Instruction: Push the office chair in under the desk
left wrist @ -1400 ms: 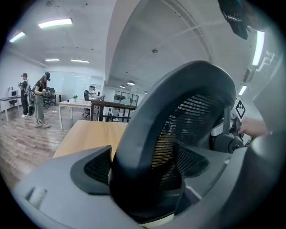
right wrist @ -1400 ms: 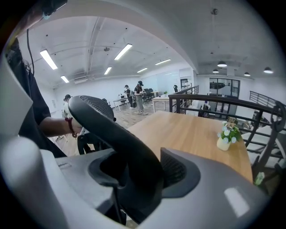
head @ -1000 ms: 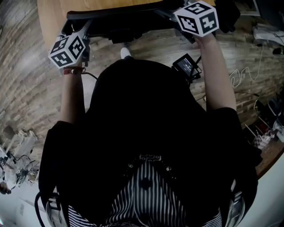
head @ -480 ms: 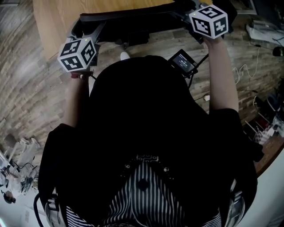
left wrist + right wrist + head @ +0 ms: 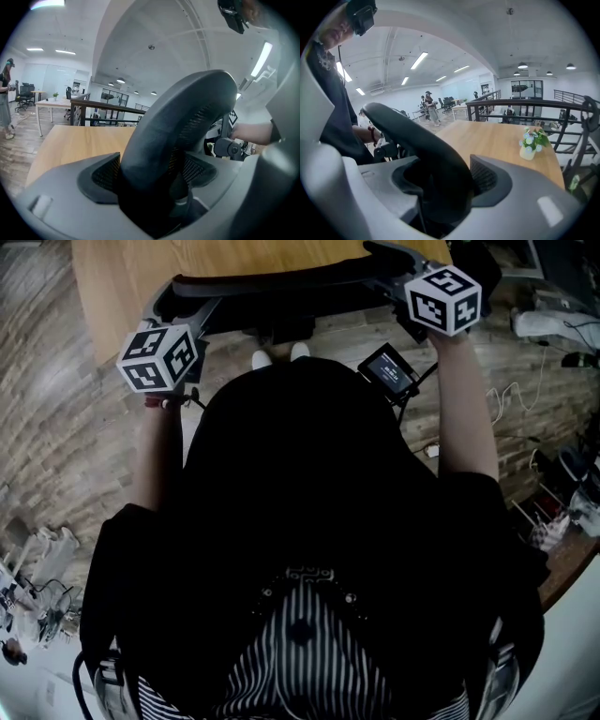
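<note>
Black office chair (image 5: 281, 282), its back rim clasped by the just-closing left gripper (image 5: 152, 176) at ten o'clock and the just-opening right gripper (image 5: 445, 180) at two, may swivel into the desk (image 5: 112, 277) if the loosening right hold slips.

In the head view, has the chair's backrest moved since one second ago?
Yes. Against the desk, whose left edge keeps its place, the backrest has shifted rightward along the desk's front.

A: What is the office chair (image 5: 281, 282) made of?
B: Matt dark plastic rim, with fine mesh cloth.
A: And the desk (image 5: 141, 268)?
B: Smooth pale wood; the floor (image 5: 56, 427) is rougher grained planks.
</note>
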Motion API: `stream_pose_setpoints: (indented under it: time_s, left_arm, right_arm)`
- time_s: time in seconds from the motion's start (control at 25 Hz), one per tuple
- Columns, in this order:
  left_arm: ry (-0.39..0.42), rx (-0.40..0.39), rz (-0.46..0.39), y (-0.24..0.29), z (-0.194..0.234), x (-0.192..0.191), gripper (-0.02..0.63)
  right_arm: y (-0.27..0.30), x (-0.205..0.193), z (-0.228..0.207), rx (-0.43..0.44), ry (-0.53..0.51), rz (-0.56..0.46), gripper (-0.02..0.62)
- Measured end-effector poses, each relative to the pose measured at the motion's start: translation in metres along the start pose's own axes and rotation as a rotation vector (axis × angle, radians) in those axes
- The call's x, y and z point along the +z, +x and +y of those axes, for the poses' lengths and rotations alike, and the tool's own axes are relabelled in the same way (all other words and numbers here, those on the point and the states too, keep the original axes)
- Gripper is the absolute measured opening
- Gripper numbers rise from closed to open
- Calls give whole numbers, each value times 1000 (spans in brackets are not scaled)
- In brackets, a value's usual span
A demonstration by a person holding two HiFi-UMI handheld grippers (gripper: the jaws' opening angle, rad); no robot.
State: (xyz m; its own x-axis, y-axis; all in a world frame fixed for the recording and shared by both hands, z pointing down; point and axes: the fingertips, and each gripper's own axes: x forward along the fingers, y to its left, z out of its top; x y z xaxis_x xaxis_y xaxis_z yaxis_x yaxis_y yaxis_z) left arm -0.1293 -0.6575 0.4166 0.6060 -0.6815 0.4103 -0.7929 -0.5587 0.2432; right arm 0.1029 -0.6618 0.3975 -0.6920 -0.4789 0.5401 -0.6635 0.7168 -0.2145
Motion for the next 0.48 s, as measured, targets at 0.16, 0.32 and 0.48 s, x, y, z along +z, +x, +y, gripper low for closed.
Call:
stream_pose_setpoints:
  time_s: [0.16,0.32,0.48]
  left_arm:
    - [0,5,14,3,-13,-2,410]
    - [60,29,19,4,-49,14,413]
    - [37,38,-23,-30,-59,14,376]
  right_arm:
    - [-12,-9,-5,5,14,-1,257]
    - [-50,-17,-20,-5,23,-2,267]
    - [-80,-10,-8,-14,86,-65,268]
